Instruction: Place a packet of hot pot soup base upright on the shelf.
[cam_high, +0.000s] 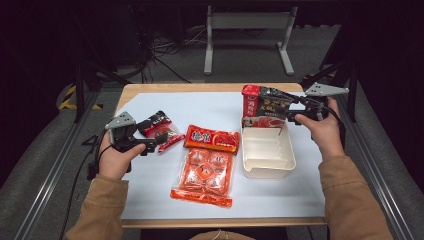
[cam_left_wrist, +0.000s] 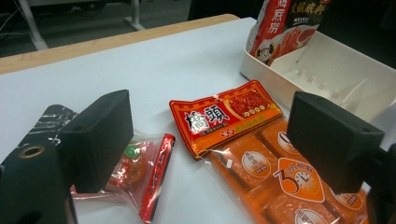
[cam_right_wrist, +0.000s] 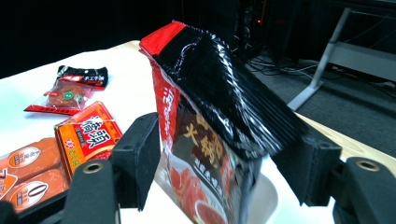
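The right gripper (cam_high: 292, 107), at the far right of the white table (cam_high: 150, 200), has its jaws closed on the upper part of a black-and-red hotpot-base pouch (cam_high: 264, 104), which stands upright with its lower end inside the far end of the white plastic bin (cam_high: 267, 152). The left gripper (cam_high: 159, 140) hovers at the table's left with its jaws spread wide and nothing between them, just above a small clear snack packet with red edges (cam_high: 160, 129). Between gripper and bin lie a red flat sachet (cam_high: 212, 139) and, touching its near edge, an orange multipack of sausages (cam_high: 204, 175).
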